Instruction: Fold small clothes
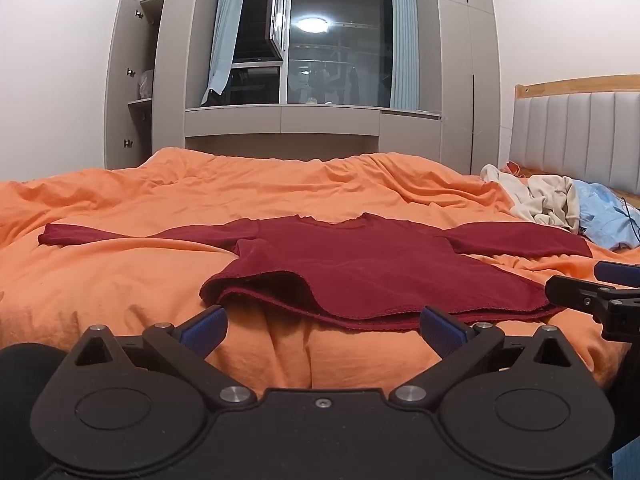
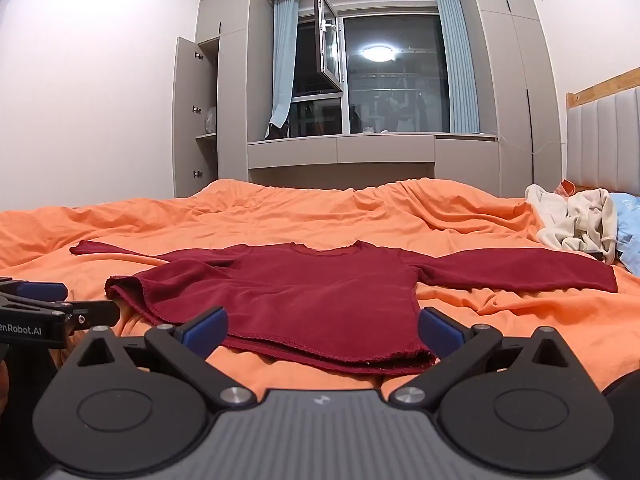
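Observation:
A dark red long-sleeved shirt [image 1: 360, 268] lies flat on the orange bedcover [image 1: 120, 280], neck away from me, both sleeves spread out sideways. Its near left hem corner is lifted and curled. My left gripper [image 1: 322, 330] is open and empty, just short of the hem. My right gripper [image 2: 322, 330] is open and empty, at the hem near the shirt's [image 2: 300, 292] right corner. Each gripper shows at the edge of the other's view: the right one [image 1: 592, 284] and the left one [image 2: 60, 300].
A heap of cream and pale blue clothes [image 1: 560, 204] lies at the right by the padded headboard [image 1: 580, 132]. Grey wardrobes and a dark window [image 1: 320, 48] stand beyond the bed. The cover [image 2: 280, 216] is wrinkled.

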A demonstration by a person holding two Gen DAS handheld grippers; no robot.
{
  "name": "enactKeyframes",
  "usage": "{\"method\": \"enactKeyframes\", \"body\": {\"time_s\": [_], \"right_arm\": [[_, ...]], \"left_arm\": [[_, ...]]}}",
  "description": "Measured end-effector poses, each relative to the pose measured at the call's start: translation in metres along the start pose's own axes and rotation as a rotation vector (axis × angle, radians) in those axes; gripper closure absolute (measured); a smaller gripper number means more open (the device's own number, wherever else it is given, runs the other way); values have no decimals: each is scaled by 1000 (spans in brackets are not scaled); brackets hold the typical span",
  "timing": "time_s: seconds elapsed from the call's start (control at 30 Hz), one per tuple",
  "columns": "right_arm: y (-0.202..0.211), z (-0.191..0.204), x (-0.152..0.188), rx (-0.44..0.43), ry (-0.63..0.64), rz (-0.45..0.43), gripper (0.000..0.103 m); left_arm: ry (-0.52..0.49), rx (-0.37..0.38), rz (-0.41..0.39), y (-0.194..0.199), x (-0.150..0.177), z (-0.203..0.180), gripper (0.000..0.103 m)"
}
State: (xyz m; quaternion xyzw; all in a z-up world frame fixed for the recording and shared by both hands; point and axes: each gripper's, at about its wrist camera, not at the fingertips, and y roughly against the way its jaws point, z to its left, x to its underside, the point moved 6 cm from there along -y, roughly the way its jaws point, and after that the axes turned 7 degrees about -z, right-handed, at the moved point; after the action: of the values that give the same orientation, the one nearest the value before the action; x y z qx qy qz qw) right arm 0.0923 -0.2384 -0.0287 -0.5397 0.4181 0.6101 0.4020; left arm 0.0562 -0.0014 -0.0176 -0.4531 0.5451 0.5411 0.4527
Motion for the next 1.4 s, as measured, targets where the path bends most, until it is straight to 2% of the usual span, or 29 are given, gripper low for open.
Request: {"method": "enactKeyframes", "body": {"time_s": [1.4], "right_arm": [[0, 2, 1, 8, -5, 6, 0]], "left_arm": [[-1, -6, 3, -2, 0, 1, 1]]}}
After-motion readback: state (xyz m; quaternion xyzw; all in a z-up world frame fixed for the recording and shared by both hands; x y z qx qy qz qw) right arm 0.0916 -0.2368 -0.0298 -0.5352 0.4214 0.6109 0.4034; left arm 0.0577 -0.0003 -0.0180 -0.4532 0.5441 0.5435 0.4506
